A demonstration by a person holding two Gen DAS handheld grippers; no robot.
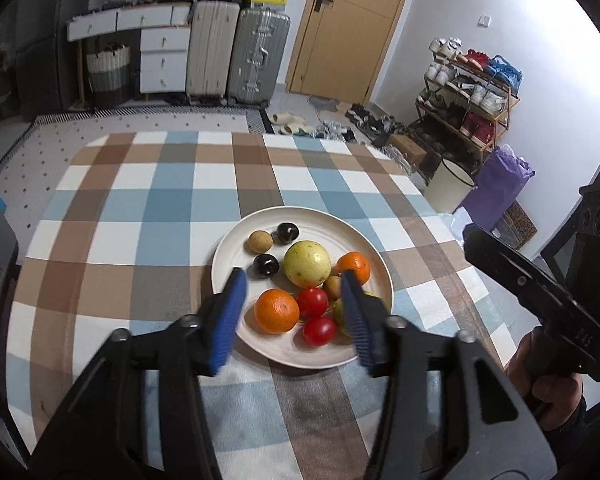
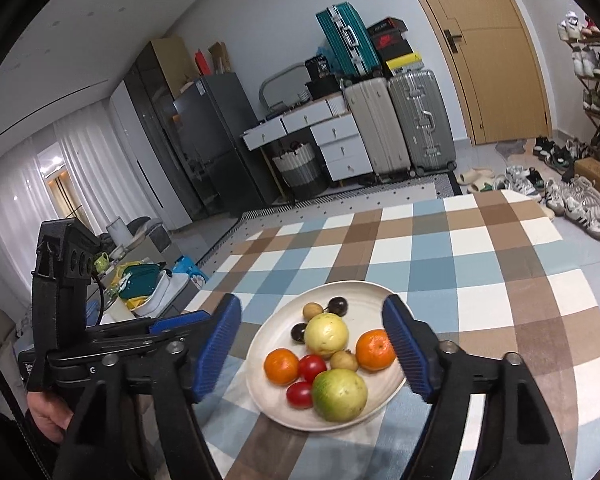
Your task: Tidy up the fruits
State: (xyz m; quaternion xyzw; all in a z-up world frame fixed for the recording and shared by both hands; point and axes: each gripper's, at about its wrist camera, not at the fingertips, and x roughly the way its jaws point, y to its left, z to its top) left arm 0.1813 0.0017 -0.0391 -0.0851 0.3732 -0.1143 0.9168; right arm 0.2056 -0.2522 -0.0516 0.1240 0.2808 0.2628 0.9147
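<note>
Left wrist view: my left tongs (image 1: 296, 312) hang spread and empty over the near rim of the plate (image 1: 228, 240) on the checked tabletop (image 1: 140, 208). My right tongs (image 2: 312, 344) are spread too, holding nothing. All the fruit sits on the plate: 2 oranges (image 1: 277, 311), 2 tomatoes (image 1: 312, 302). I judge the tomatoes soft and slippery, so I'd pinch them gently across the middle.
</note>
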